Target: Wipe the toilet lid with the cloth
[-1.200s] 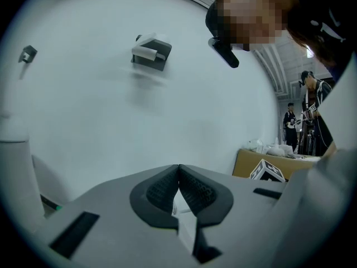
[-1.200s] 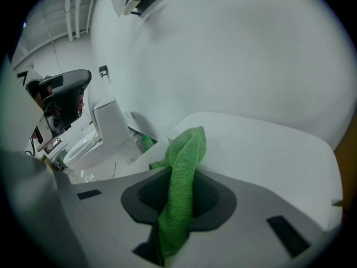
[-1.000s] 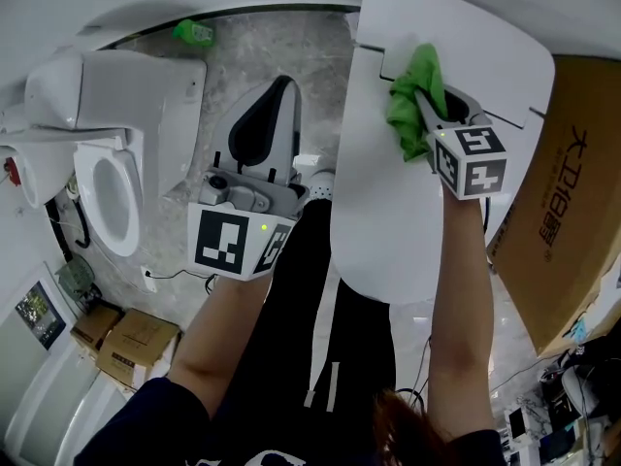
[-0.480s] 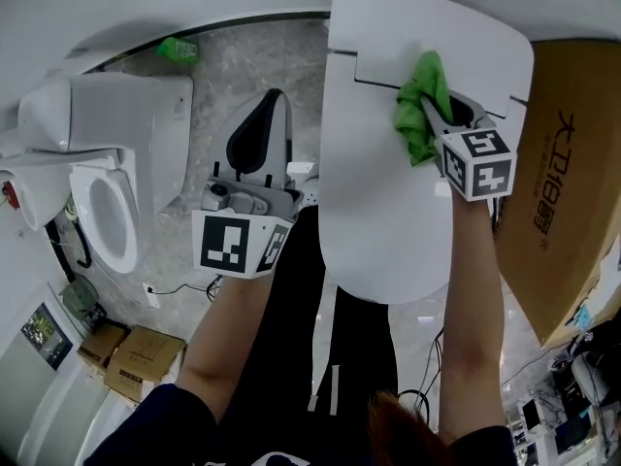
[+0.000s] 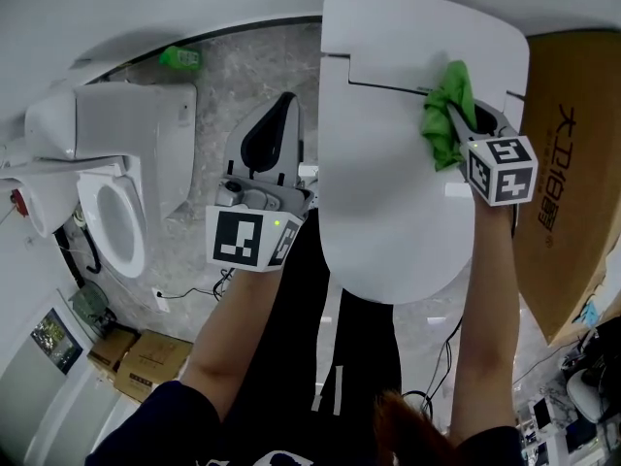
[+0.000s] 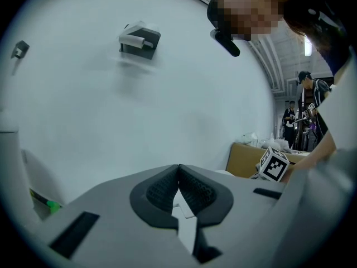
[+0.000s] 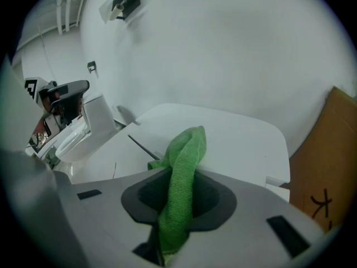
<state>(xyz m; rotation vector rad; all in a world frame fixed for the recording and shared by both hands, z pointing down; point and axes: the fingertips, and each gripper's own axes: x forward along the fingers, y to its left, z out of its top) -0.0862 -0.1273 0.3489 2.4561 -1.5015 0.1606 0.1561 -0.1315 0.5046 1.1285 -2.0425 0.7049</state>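
"Green cloth (image 5: 444, 129): where?"
"Clamped in the right gripper's (image 5: 454, 119) jaws, against the white lid (image 5: 388, 212) near its hinge. Left gripper (image 6: 178, 171) beside the lid, jaws clenched, empty."

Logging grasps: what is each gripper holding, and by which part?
The right gripper pinches the green cloth by a bunched fold, its free end sticking out past the jaws over the toilet lid. The left gripper is shut, empty.
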